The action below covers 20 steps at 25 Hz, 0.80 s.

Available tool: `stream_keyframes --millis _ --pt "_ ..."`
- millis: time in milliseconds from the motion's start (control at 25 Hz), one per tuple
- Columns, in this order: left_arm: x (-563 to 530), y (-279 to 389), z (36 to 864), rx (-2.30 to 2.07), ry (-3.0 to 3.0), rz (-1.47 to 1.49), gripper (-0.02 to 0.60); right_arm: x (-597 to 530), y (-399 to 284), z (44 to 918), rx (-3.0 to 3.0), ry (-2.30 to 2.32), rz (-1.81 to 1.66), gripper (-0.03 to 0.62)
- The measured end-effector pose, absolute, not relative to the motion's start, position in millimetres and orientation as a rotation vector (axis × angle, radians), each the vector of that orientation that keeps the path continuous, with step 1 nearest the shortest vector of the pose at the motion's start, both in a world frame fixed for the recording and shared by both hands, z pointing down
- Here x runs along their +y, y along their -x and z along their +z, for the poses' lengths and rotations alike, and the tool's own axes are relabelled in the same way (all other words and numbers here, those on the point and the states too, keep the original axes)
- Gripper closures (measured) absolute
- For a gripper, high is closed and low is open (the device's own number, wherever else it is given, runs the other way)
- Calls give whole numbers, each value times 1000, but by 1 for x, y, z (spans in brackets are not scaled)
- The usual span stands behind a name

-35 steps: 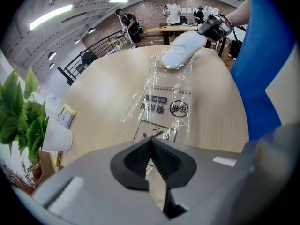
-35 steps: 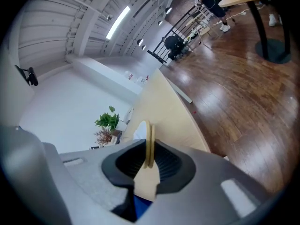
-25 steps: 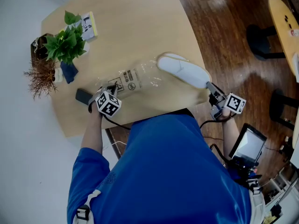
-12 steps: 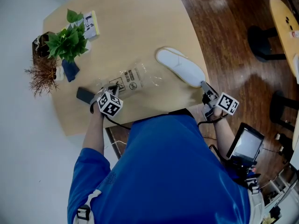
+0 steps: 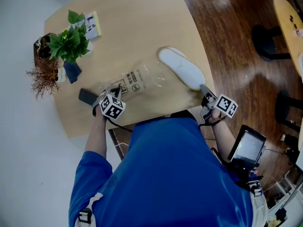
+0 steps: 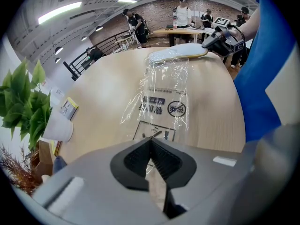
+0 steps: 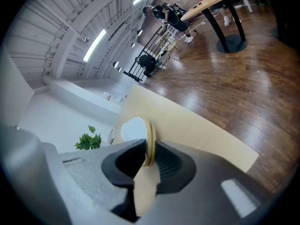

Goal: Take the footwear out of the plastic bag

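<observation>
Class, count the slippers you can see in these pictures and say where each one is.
1. The white slipper is at the table's right side, beside the plastic bag's end, its near end clamped in the right gripper. The clear bag looks empty.

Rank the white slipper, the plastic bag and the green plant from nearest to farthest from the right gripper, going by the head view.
1. white slipper: gripped at its near end by the right gripper.
2. plastic bag: lying flat to the slipper's left, mid-picture.
3. green plant: far left, up towards the back.
</observation>
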State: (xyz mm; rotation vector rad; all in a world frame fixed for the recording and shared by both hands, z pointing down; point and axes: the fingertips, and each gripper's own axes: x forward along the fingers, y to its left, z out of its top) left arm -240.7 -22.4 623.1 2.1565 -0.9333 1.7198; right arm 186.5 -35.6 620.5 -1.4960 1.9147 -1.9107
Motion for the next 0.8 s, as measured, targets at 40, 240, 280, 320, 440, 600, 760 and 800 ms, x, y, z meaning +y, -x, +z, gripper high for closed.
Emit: stream_keyframes --millis 40,240,280,320,440,600,760,800 --pt "-21 240 623 -931 -2157 1720 573 -34 -186 622 1914 1503 -1911 533" --pt "-17 237 621 -925 -2155 1726 574 -28 -182 627 1927 1511 -1916 530" --pt "-16 236 621 -924 -2158 1726 574 -27 -181 628 1931 1510 -1917 529" --pt "-16 235 621 -924 -2161 1724 574 -26 -181 629 1930 1513 -1922 528" --pt "-15 235 620 -935 -2171 1717 572 -24 -180 633 1930 1537 -1932 526" --pt "-14 235 620 -952 -2182 1706 572 -23 -179 636 1930 1561 -1941 525" --pt "-14 235 618 -964 -2191 1699 572 -22 -179 637 1939 1571 -1944 520" --pt "-15 235 617 -968 -2192 1696 571 -23 -179 637 1942 1574 -1945 517"
